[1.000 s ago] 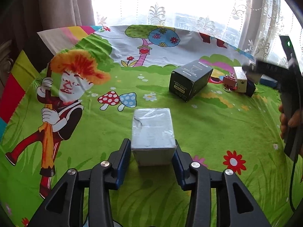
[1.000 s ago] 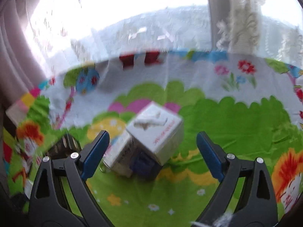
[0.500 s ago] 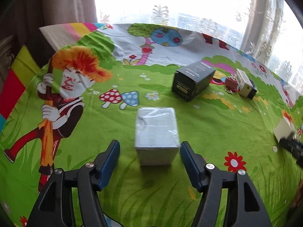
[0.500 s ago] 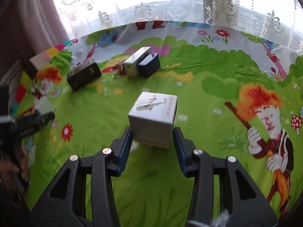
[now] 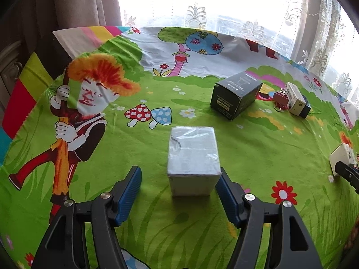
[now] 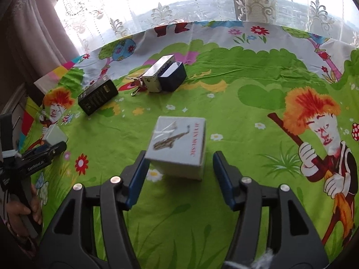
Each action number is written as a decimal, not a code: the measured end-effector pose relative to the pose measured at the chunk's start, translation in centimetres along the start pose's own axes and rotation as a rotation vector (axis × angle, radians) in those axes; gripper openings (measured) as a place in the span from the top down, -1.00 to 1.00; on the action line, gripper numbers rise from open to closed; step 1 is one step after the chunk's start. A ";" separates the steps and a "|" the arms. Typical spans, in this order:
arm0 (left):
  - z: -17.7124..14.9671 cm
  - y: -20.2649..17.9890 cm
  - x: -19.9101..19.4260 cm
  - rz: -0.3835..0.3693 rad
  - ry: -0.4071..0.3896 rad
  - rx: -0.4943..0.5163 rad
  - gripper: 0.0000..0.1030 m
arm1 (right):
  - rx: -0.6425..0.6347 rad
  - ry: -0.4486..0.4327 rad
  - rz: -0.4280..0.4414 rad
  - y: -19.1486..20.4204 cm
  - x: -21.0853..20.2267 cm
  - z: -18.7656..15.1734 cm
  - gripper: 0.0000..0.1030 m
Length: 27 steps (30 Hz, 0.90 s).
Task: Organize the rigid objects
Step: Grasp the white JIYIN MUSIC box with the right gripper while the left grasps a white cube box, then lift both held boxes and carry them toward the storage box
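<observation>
Left wrist view: left gripper [image 5: 177, 174] released, jaws just opened, blue pads [image 5: 130, 192] off the grey film-wrapped box [image 5: 193, 150]. Box upright on the table [image 5: 134, 235], between the jaws; right pad just beside its near corner, left pad apart. Sits near the middle of the table's near half, toward the left edge.

Right wrist view: right gripper [image 6: 180, 157] likewise slack, jaws just opened around the white saxophone-print box [image 6: 179, 143]. Right pad clear of it, left pad at its lower corner; cannot tell if touching. Box blurred and seemingly tilted, so possibly not yet settled flat.

Further out, toward the far edge: black box [image 5: 235, 96], then a cream box [image 5: 296, 98] against a dark blue box [image 6: 174, 76], with a pink binder clip [image 5: 280, 98] touching them.

Step in hand, by judgement: setting down and letting go, two boxes placed well apart. Next move likely calls for backing both grippers straight out without nudging either box, then reaching for the far cluster.
</observation>
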<state>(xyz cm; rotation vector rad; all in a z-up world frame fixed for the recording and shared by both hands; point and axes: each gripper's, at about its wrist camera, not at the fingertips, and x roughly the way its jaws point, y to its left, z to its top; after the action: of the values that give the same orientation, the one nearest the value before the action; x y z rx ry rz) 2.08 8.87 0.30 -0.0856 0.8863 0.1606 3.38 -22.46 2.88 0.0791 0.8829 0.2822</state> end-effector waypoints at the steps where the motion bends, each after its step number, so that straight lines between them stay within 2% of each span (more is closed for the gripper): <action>1: 0.0 0.0 0.0 -0.001 0.000 -0.001 -0.30 | -0.005 0.001 -0.001 0.1 0.1 0.1 -0.22; 3: 0.0 0.1 -0.1 0.003 -0.004 -0.010 -0.20 | -0.005 0.002 -0.028 0.3 0.3 0.3 -0.04; 4: 0.0 0.3 -0.1 0.005 -0.008 -0.019 -0.05 | -0.002 0.002 -0.053 0.2 0.3 0.3 0.13; 5: 0.0 0.5 -0.2 0.006 -0.012 -0.029 0.12 | -0.002 0.000 -0.052 0.1 0.3 0.3 0.13; 7: 0.0 1.0 -0.3 0.001 -0.018 -0.055 0.29 | -0.003 0.001 -0.055 0.0 0.3 0.3 0.13; 9: 0.0 1.4 -0.3 -0.022 -0.022 -0.074 0.29 | -0.031 0.008 -0.088 0.6 0.5 0.4 0.13; 13: 0.0 1.6 -0.2 -0.015 -0.020 -0.065 0.29 | -0.132 0.028 -0.200 2.6 1.2 0.2 0.14; 21: 0.1 0.6 -0.2 0.032 -0.013 -0.019 0.29 | -0.115 0.031 -0.207 2.4 0.8 0.0 0.14; 24: -0.3 0.5 -0.6 0.032 -0.011 0.000 0.29 | -0.090 0.039 -0.220 3.0 -0.1 -1.0 0.14; 27: -1.7 -0.5 -1.8 0.028 -0.006 0.039 0.29 | -0.095 0.052 -0.191 4.3 -1.5 -2.6 0.14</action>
<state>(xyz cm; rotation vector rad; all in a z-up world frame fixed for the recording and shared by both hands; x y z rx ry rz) -0.24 8.00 0.66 -0.0361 0.8844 0.1698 -0.47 -18.86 3.13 -0.1004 0.9206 0.1476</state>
